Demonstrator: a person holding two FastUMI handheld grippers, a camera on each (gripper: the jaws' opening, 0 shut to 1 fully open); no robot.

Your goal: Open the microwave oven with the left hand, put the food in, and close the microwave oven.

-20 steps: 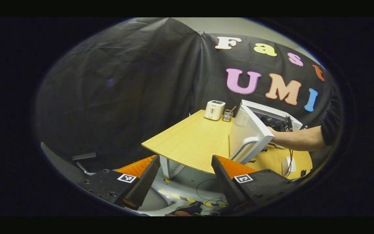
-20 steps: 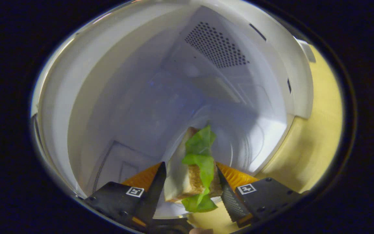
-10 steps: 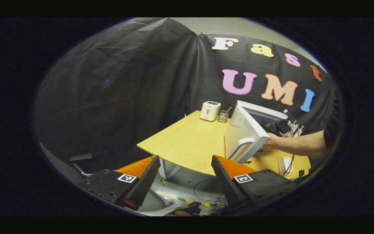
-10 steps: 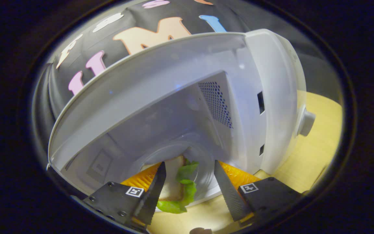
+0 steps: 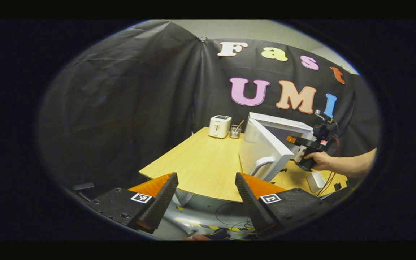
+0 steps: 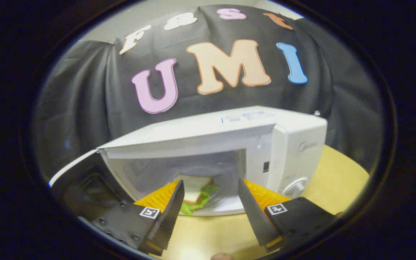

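White microwave (image 6: pixel 294 144) stood open, sandwich (image 6: pixel 193 193) inside at lower centre. Right gripper (image 6: pixel 211 207) gaped, empty; left gripper (image 5: pixel 206 200) likewise. Next: left gripper swings door (image 5: pixel 264 151) shut.

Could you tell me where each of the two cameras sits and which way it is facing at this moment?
Left gripper view: rides the left gripper, off the table's corner, facing the microwave's open door; the person's hand holds the right gripper there.
Right gripper view: rides the right gripper, low before the open microwave, facing the sandwich inside; its fingers stand apart.
Shared: microwave, open door, table.
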